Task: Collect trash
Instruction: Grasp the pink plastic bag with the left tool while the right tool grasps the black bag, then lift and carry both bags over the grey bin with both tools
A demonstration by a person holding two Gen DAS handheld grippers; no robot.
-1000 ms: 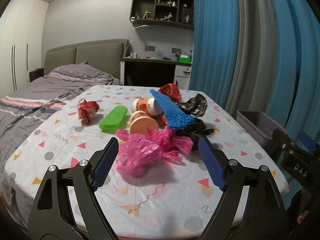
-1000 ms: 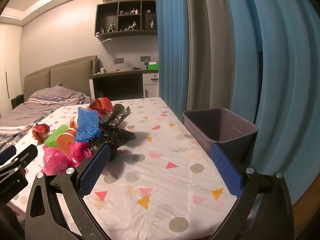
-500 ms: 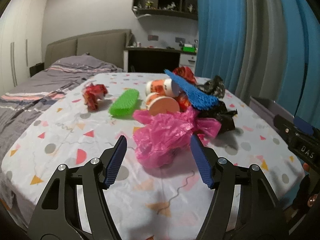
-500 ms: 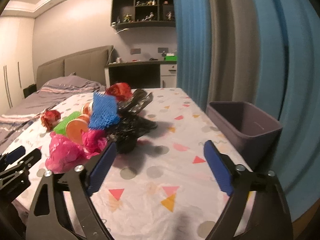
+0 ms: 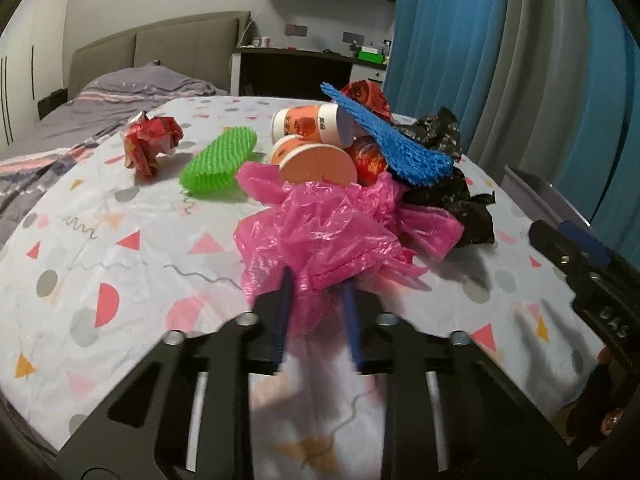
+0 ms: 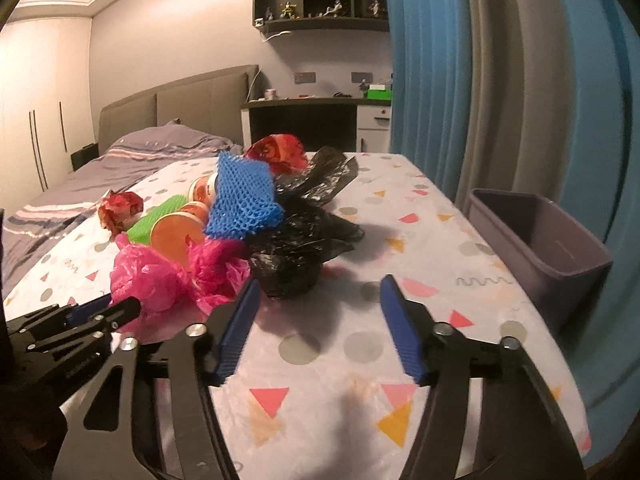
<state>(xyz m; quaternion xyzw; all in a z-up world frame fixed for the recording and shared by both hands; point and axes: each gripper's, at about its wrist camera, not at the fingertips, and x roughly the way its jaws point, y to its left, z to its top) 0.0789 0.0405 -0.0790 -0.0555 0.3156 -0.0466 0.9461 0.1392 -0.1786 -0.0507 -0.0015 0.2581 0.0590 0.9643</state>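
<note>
Left gripper (image 5: 316,292) closing on near edge of pink bag (image 5: 332,232), plastic between its pads. Right gripper (image 6: 316,312) half-open, closing, empty, just short of black bag (image 6: 296,248). Step: first grabs. Next, probably: lift, carry to bin (image 6: 560,264) at right.

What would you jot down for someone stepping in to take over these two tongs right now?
Left tongs: closing on the near edge of the pink plastic bag, bag between the pads.
Right tongs: closing too, nothing between them; black plastic bag lies just ahead.
Trash heap on the table: blue foam net on top, paper cups, green foam net, red crumpled wrapper off by itself.
Grey bin at the table's right edge looks empty.
Done: nothing binned yet.
Left: lift the pink bag, bin it, then the rest.
</note>
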